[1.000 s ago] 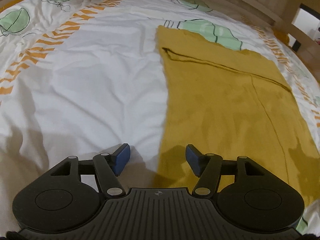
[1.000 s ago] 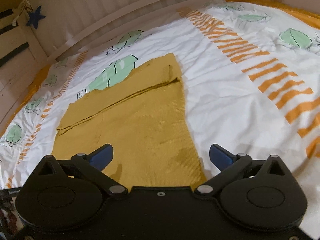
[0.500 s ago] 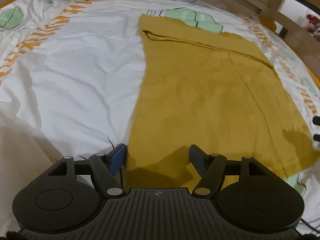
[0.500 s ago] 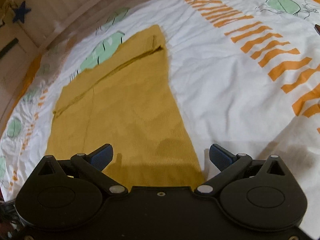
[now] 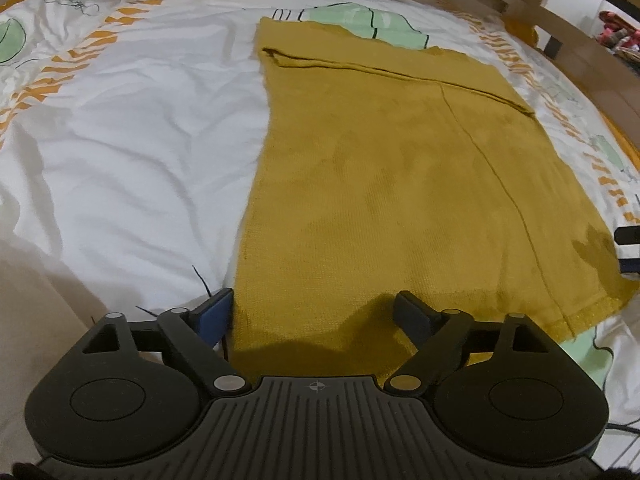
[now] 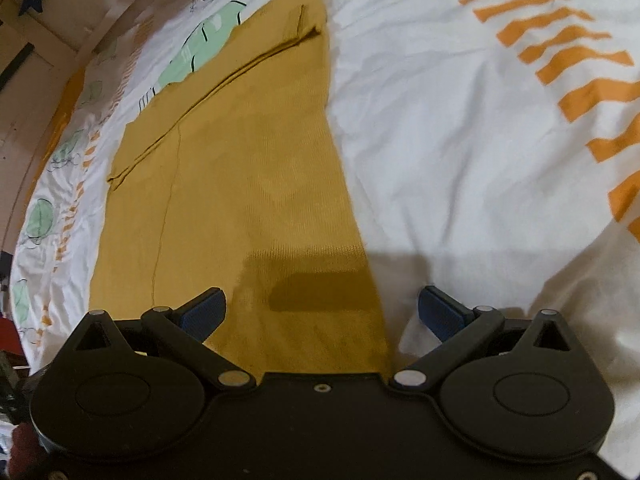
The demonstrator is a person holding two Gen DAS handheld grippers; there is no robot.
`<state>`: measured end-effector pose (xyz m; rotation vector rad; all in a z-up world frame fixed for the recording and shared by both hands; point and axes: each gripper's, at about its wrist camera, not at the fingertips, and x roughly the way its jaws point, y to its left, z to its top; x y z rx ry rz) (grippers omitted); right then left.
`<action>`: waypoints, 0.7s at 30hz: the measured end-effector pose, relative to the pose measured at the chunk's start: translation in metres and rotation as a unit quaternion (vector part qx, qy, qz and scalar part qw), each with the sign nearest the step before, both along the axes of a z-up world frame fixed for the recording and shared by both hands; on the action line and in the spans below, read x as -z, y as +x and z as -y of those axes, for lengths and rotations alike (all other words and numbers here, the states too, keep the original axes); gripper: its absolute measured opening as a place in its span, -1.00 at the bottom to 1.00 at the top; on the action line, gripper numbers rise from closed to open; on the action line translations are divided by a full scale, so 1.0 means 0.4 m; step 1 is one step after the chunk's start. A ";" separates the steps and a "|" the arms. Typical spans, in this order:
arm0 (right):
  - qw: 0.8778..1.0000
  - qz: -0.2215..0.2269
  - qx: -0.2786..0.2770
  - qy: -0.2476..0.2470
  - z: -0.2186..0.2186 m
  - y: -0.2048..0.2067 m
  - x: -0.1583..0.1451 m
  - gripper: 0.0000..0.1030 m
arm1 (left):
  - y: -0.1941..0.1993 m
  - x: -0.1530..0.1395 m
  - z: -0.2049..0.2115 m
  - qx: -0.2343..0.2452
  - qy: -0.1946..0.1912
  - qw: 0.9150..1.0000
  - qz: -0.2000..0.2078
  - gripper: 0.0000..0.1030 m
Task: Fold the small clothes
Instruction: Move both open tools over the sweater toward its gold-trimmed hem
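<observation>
Mustard garment (image 5: 392,184) lies flat on the bedsheet (image 5: 132,152), both near corners now approached.
Left gripper (image 5: 316,312) is being opened astride one corner; right gripper (image 6: 320,308) is held wide, nothing grasped.

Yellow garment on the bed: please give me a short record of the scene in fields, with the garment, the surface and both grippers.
garment: yellow garment, flat, one band folded over at the far end
surface: white bedsheet with green leaves and orange stripes
left gripper: jaws opening, astride the near left corner, not gripping
right gripper: open, astride the near right corner
fold step: not yet begun
</observation>
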<state>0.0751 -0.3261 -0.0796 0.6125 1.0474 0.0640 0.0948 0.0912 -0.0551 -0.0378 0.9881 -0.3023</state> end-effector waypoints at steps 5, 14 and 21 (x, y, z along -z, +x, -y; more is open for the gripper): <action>0.999 0.003 -0.005 0.035 0.014 -0.016 0.007 1.00 | 0.003 0.002 -0.006 0.000 -0.010 1.000 -0.004 0.71; 0.997 -0.007 -0.029 0.066 0.022 -0.008 0.006 1.00 | 0.003 0.002 -0.012 -0.005 -0.022 1.000 -0.009 0.72; 0.995 0.011 -0.048 0.083 0.023 -0.021 0.001 0.97 | 0.008 -0.002 -0.012 -0.003 -0.025 1.000 -0.012 0.72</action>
